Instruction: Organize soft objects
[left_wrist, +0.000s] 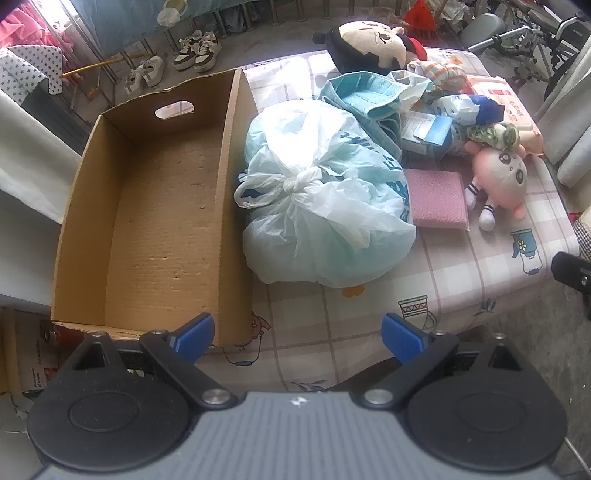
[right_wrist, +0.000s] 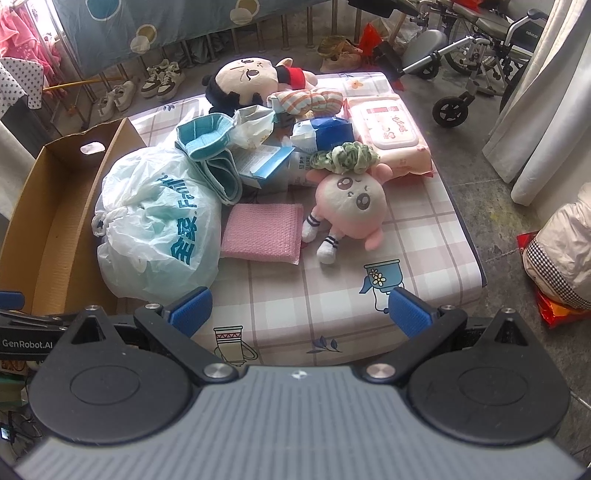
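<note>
An empty cardboard box (left_wrist: 159, 206) (right_wrist: 48, 221) stands at the left of a low table with a checked cloth (left_wrist: 461, 266) (right_wrist: 406, 251). Beside it lies a knotted pale plastic bag (left_wrist: 325, 199) (right_wrist: 155, 225). Further right are a pink padded pouch (left_wrist: 437, 197) (right_wrist: 262, 232), a pink plush doll (left_wrist: 502, 177) (right_wrist: 347, 199), a green scrunchie (right_wrist: 343, 157), a folded teal cloth (left_wrist: 365, 96) (right_wrist: 210, 147) and a big-headed plush doll (left_wrist: 369, 44) (right_wrist: 247, 81). My left gripper (left_wrist: 297, 336) and right gripper (right_wrist: 299, 310) both hover open at the table's near edge, holding nothing.
A pink wet-wipes pack (right_wrist: 388, 129), a striped cloth roll (right_wrist: 306, 99) and tissue packets (right_wrist: 325, 134) crowd the table's far side. Shoes (right_wrist: 159, 79) and a wheelchair (right_wrist: 476, 59) stand on the floor behind. A cream bag (right_wrist: 565, 251) sits at the right.
</note>
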